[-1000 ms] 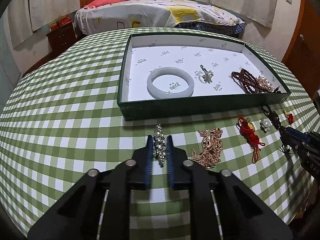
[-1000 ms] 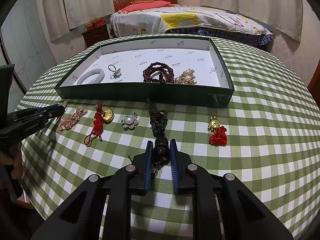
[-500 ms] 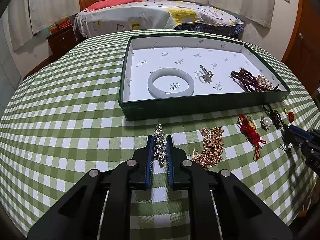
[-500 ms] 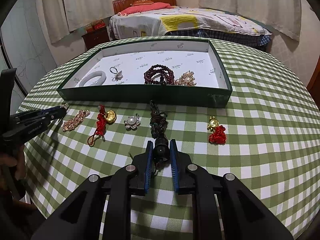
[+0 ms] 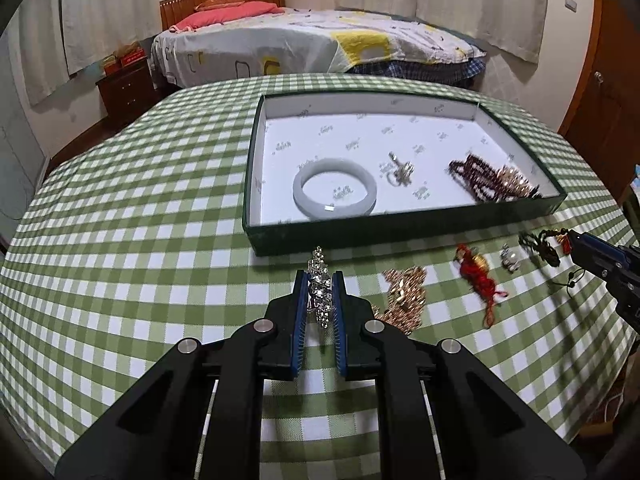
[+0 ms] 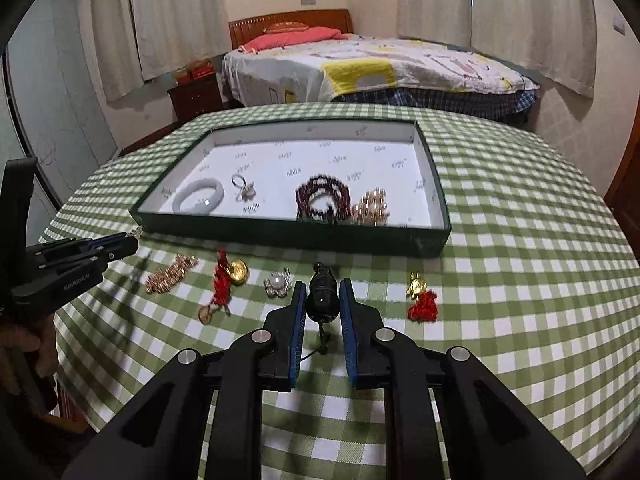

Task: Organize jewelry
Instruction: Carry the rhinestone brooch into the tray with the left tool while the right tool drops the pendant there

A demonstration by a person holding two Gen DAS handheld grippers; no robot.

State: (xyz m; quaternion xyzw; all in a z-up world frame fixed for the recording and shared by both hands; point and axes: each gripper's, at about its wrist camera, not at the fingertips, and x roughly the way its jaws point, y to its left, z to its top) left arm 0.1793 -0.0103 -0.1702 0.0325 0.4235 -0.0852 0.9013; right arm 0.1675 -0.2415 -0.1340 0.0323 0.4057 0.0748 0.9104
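Now the left claw (image 5: 319, 300) is clenched on a silver crystal bracelet (image 5: 320, 286), just near the green tray (image 5: 400, 228) front wall. The right claw (image 6: 322, 304) grips a dark bead pendant (image 6: 322, 298), its cord hanging below. Inside the tray lie a white bangle (image 5: 334, 194), a ring (image 5: 402, 170) and dark red beads (image 5: 476, 174). On the checked desk (image 5: 120, 240) between both claws rest a gold chain (image 5: 404, 294), a red knot charm (image 5: 478, 276) and a pearl brooch (image 6: 277, 282).

Home bedroom: bed (image 5: 320, 48), curtains (image 6: 172, 20)
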